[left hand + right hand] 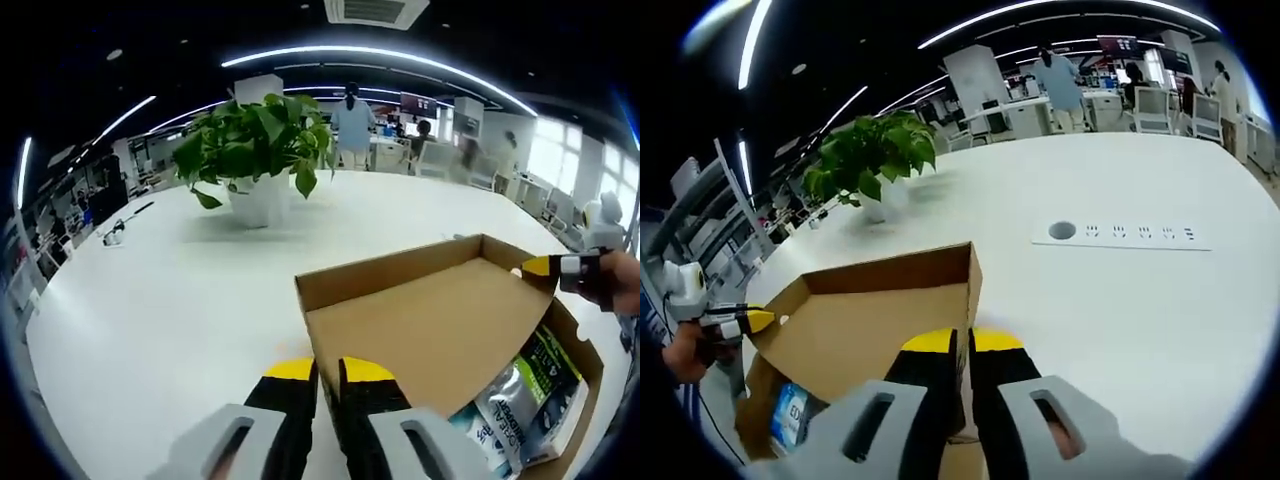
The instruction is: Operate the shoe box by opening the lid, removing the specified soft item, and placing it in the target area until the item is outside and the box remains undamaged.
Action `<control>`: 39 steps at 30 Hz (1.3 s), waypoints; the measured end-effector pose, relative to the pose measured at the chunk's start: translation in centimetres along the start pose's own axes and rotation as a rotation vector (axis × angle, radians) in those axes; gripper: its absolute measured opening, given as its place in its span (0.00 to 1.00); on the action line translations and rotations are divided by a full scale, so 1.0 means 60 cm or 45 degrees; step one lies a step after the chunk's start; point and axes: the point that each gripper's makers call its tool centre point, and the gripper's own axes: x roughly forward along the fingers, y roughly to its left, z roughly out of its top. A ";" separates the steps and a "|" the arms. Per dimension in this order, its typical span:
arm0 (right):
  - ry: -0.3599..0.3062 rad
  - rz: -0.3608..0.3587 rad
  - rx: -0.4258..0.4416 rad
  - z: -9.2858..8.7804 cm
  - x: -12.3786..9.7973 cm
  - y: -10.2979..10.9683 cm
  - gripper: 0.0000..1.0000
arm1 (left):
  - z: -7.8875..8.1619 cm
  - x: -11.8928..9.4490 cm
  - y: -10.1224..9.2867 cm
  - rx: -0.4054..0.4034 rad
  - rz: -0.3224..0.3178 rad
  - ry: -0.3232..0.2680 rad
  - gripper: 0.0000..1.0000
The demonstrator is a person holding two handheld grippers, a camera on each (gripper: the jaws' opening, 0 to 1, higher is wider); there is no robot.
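The brown cardboard shoe box (575,345) lies on the white table with its lid (430,320) raised. My left gripper (328,372) is shut on the lid's near edge close to one corner. The right gripper (545,267) pinches the lid's far corner, with a hand behind it. In the right gripper view the lid (880,320) stands up and my right gripper (964,345) is shut on its edge, while the left gripper (760,320) holds the opposite corner. Soft silver and green packets (530,390) lie inside the box, with a blue packet (790,415) among them.
A leafy plant in a white pot (255,160) stands farther back on the white table (160,300). A socket strip (1120,232) is set into the tabletop to the right. People (352,125) and desks fill the office behind.
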 end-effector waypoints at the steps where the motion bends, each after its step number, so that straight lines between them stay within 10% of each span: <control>1: 0.003 -0.001 0.002 -0.001 0.000 0.000 0.04 | 0.000 0.000 0.000 -0.002 0.000 0.001 0.08; 39: 0.112 0.000 0.068 -0.043 -0.057 0.024 0.06 | -0.039 0.001 -0.016 0.053 -0.046 0.140 0.17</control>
